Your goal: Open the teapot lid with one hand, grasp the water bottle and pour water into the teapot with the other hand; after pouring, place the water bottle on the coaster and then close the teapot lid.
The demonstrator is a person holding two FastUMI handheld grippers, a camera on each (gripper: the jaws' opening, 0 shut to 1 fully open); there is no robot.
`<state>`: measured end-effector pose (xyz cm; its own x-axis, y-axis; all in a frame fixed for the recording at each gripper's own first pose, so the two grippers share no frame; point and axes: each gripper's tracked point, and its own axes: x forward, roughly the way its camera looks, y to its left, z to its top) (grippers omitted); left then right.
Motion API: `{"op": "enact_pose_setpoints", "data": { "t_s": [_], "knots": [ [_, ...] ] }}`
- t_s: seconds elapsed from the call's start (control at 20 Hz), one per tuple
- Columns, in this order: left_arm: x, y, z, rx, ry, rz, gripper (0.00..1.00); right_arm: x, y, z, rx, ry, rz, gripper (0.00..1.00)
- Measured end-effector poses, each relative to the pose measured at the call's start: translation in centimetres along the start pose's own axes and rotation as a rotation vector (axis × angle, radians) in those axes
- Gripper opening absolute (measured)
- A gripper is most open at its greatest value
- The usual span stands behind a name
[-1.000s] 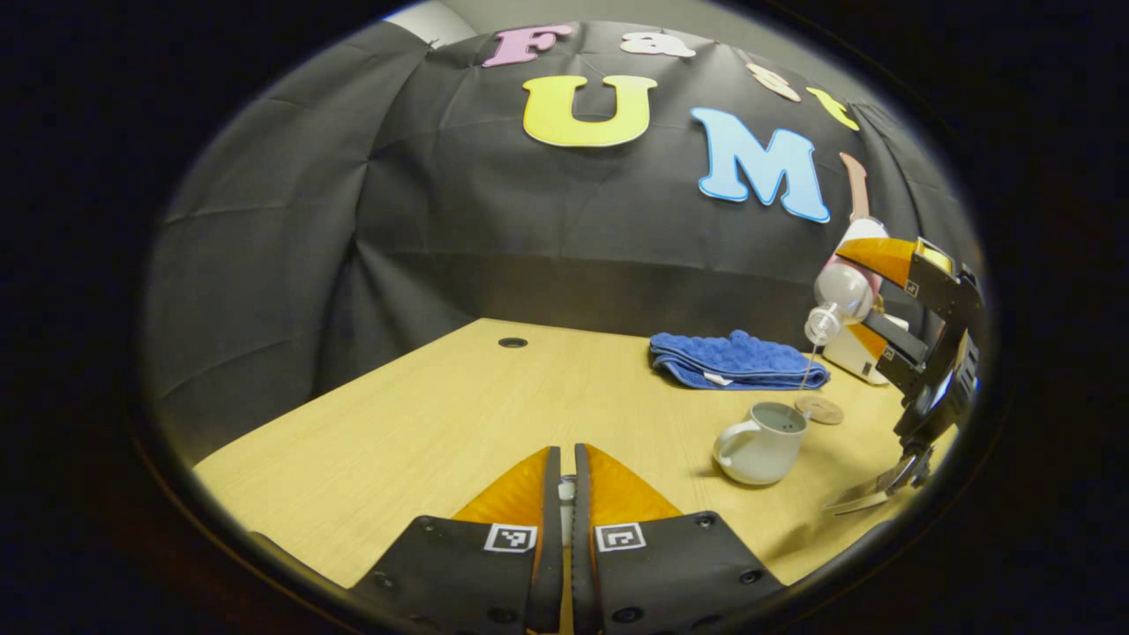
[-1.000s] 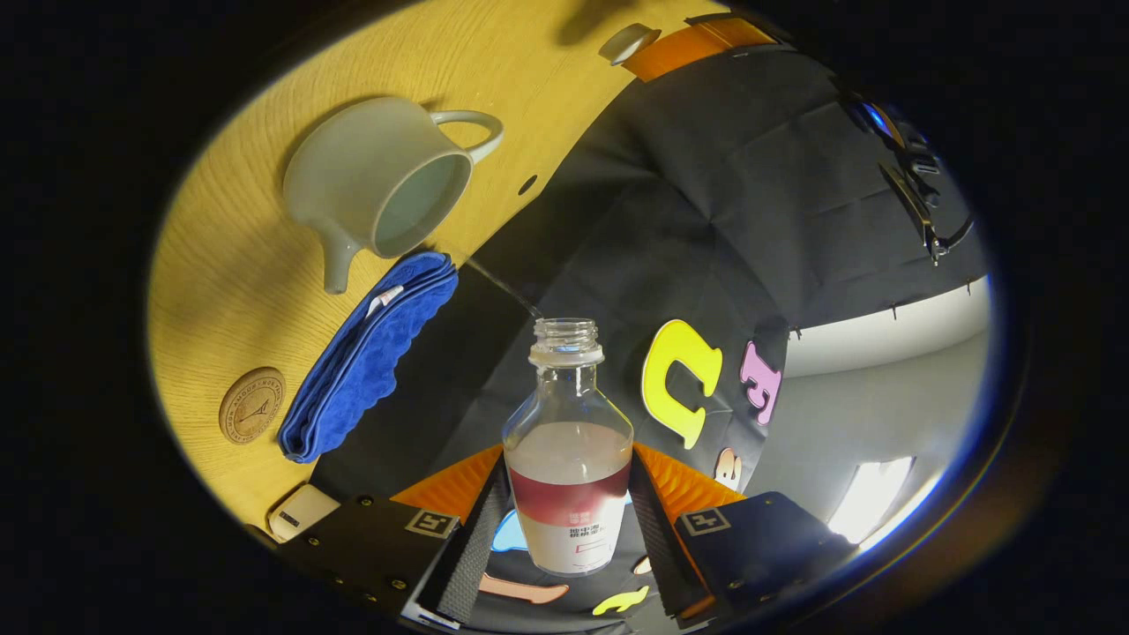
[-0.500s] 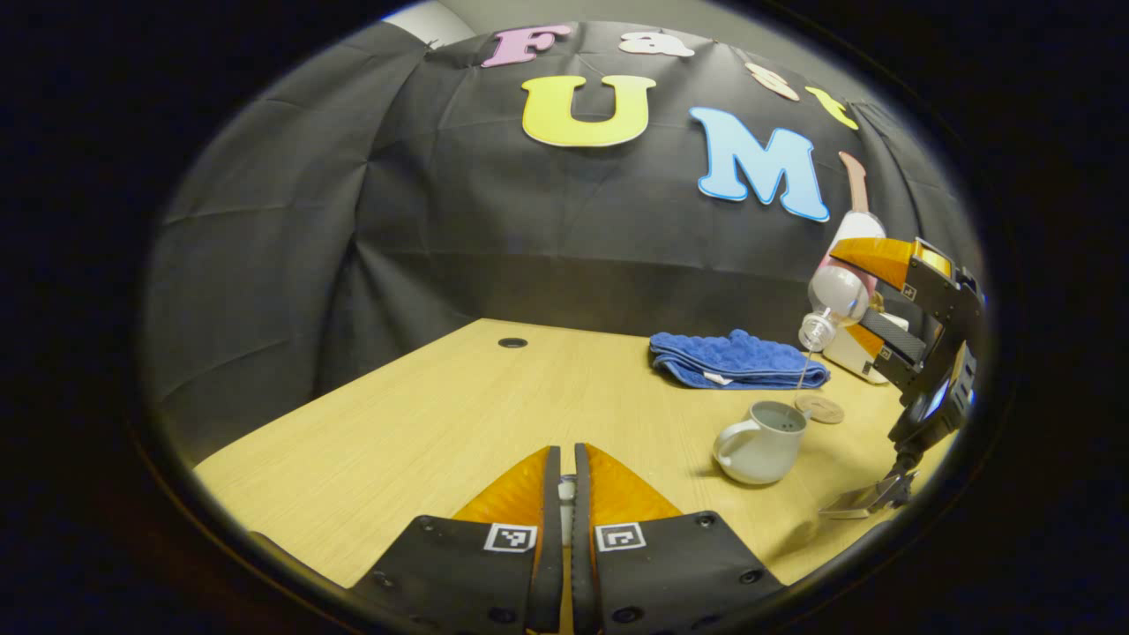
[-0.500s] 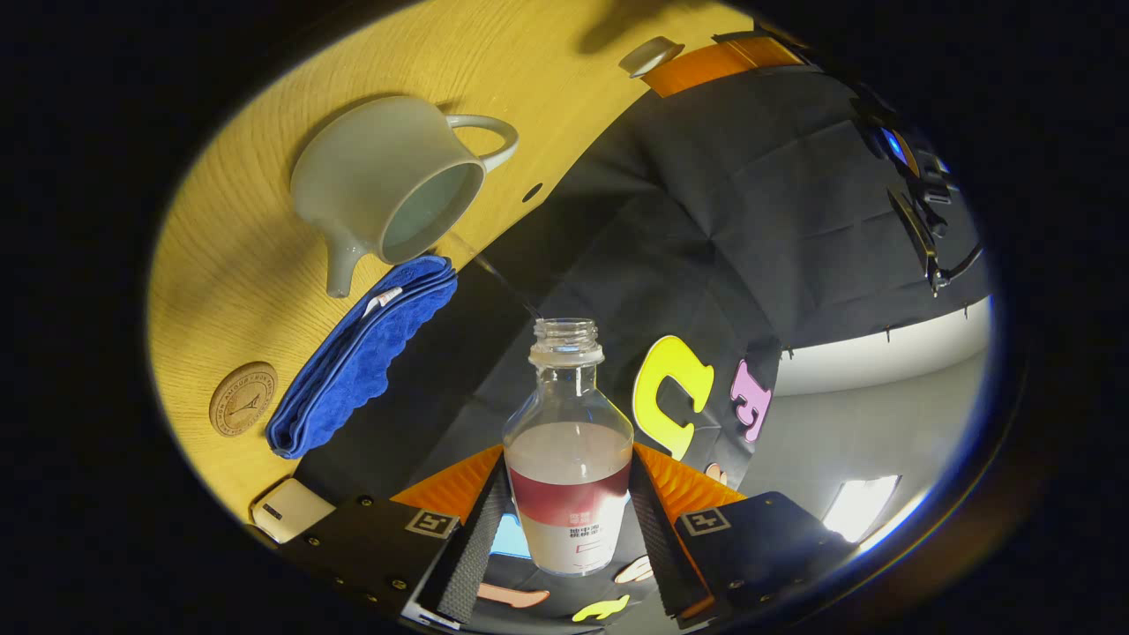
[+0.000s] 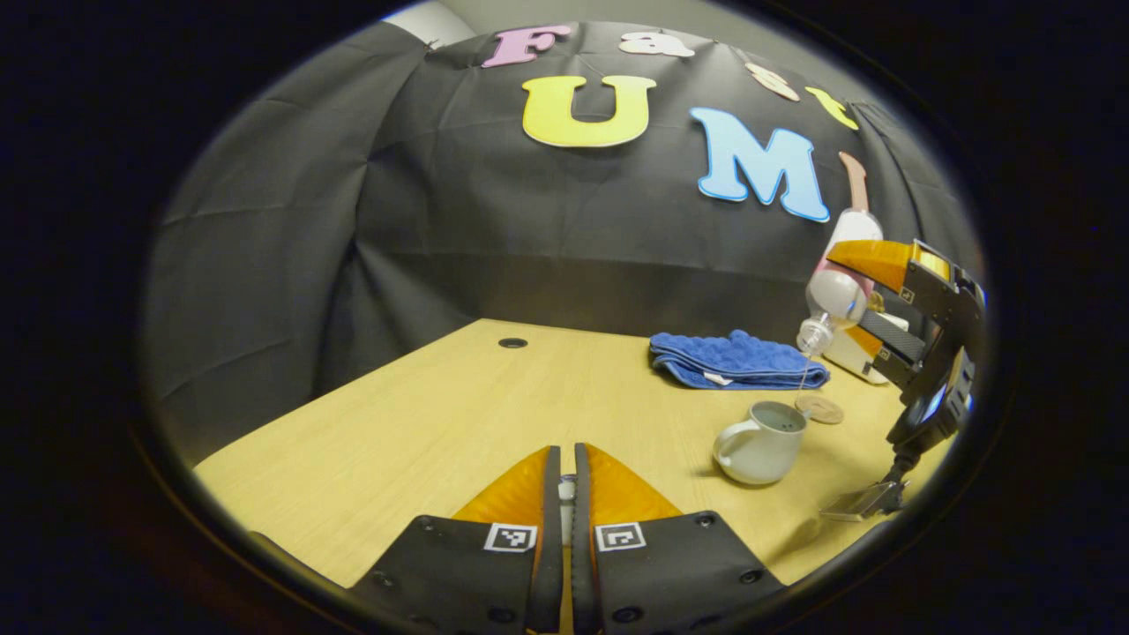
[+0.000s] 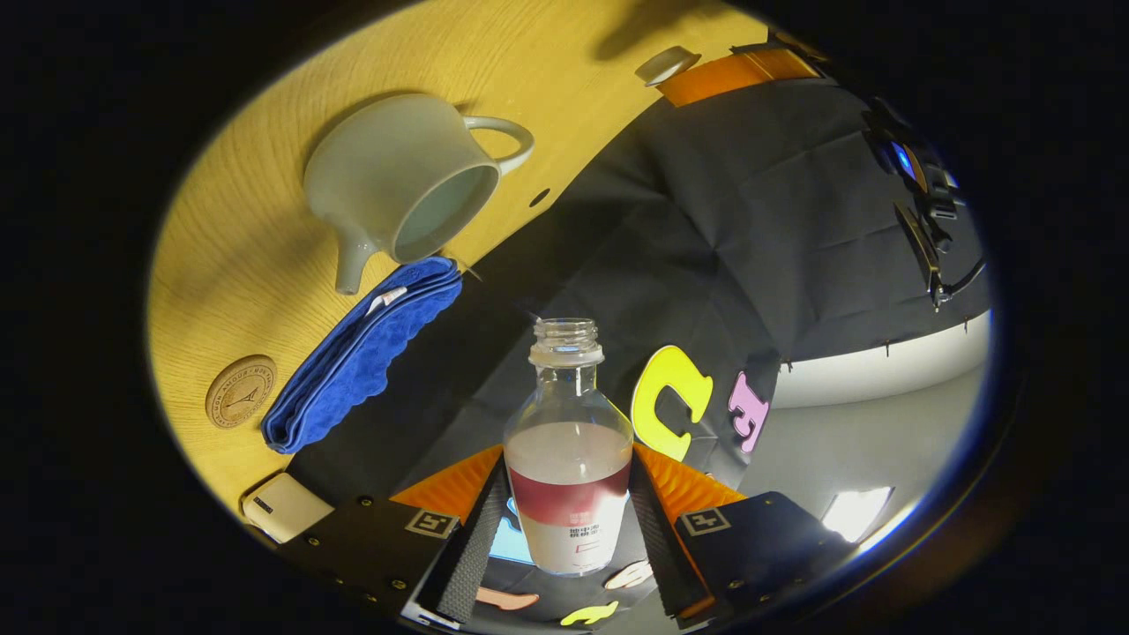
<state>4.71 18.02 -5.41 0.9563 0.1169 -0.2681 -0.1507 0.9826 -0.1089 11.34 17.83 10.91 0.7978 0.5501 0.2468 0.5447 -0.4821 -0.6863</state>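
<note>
We are mid-pour: our right gripper (image 6: 569,511) clamps the water bottle (image 6: 569,467) tilted above the open teapot (image 5: 760,438), our left gripper (image 5: 564,489) pinches the lid (image 5: 566,487) well aside, and the coaster (image 5: 818,408) just beyond the teapot waits.

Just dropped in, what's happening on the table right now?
The right gripper holds a clear glass water bottle, tipped mouth-down above the pale ceramic teapot, which stands open on the wooden table. The left gripper is closed on the teapot lid, held away from the pot. The round wooden coaster is bare, beside a folded blue cloth.
</note>
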Motion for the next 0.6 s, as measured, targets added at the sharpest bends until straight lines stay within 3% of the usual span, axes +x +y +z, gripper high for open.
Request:
{"op": "enact_pose_setpoints", "data": {
  "t_s": [0.35, 0.6],
  "knots": [
    [0.07, -0.08, -0.02, 0.004, 0.0, 0.0, 0.11, 0.04, 0.23, -0.06, -0.03, -0.015, -0.004, 0.76],
    [-0.04, -0.06, -0.01, 0.005, 0.0, -0.001, 0.12, 0.05, -0.52, 0.2, -0.099, -0.031, -0.054, 0.76]
  ]
}}
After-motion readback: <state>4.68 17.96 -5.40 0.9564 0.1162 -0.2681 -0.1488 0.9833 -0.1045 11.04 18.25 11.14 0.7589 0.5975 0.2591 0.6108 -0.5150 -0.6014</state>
